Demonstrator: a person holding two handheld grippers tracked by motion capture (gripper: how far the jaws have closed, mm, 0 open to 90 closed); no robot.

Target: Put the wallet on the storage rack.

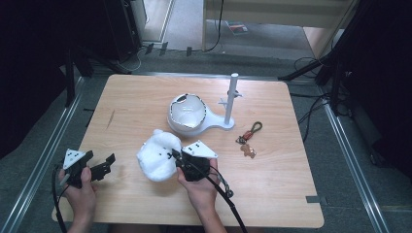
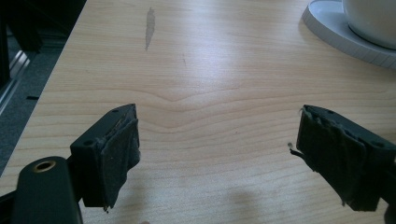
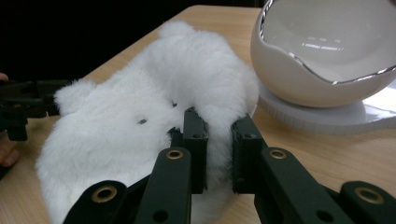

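Note:
A fluffy white plush toy lies on the wooden table in front of a white egg-shaped bowl. My right gripper is shut on a fold of the plush's fur at its right side. My left gripper rests near the table's front left, jaws wide apart over bare wood, holding nothing. In the right gripper view the left gripper shows dark beyond the plush.
The bowl sits on a white base with an upright post. A keychain with a red strap and a brown charm lies right of it. The base's rim shows far right in the left gripper view. Table edges sit close on all sides.

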